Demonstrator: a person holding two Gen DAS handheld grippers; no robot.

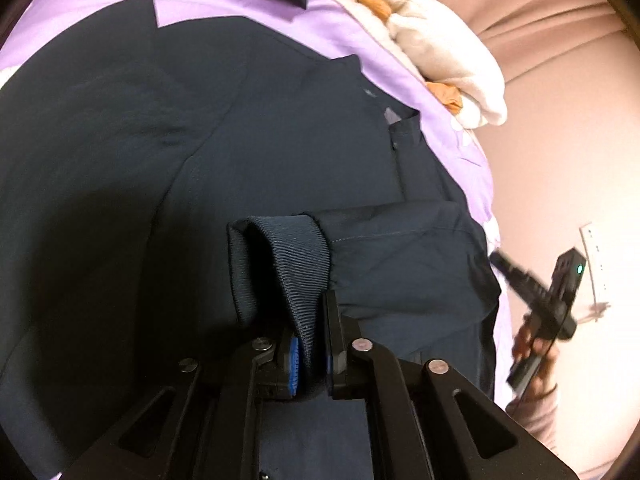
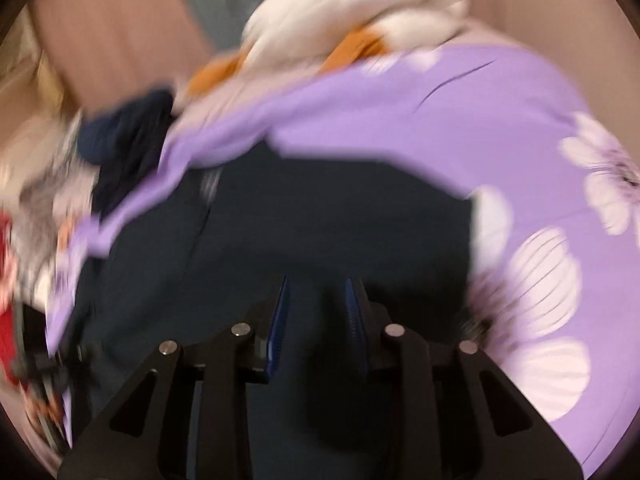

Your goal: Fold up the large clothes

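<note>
A dark navy jacket point(image 1: 120, 152) lies spread on a purple flowered bedsheet point(image 1: 248, 8). My left gripper point(image 1: 310, 344) is shut on the jacket's ribbed sleeve cuff point(image 1: 296, 264), holding it over the jacket body. The right gripper point(image 1: 556, 296) shows in the left wrist view, held in a hand beyond the jacket's right edge. In the blurred right wrist view, my right gripper point(image 2: 316, 292) is open and empty above the jacket point(image 2: 320, 216), with the purple sheet point(image 2: 480, 120) around it.
A cream and orange blanket point(image 1: 440, 52) is bunched at the far edge of the bed; it also shows in the right wrist view point(image 2: 360, 12). More dark clothes point(image 2: 128, 136) and mixed red and white items point(image 2: 24, 220) lie at the left.
</note>
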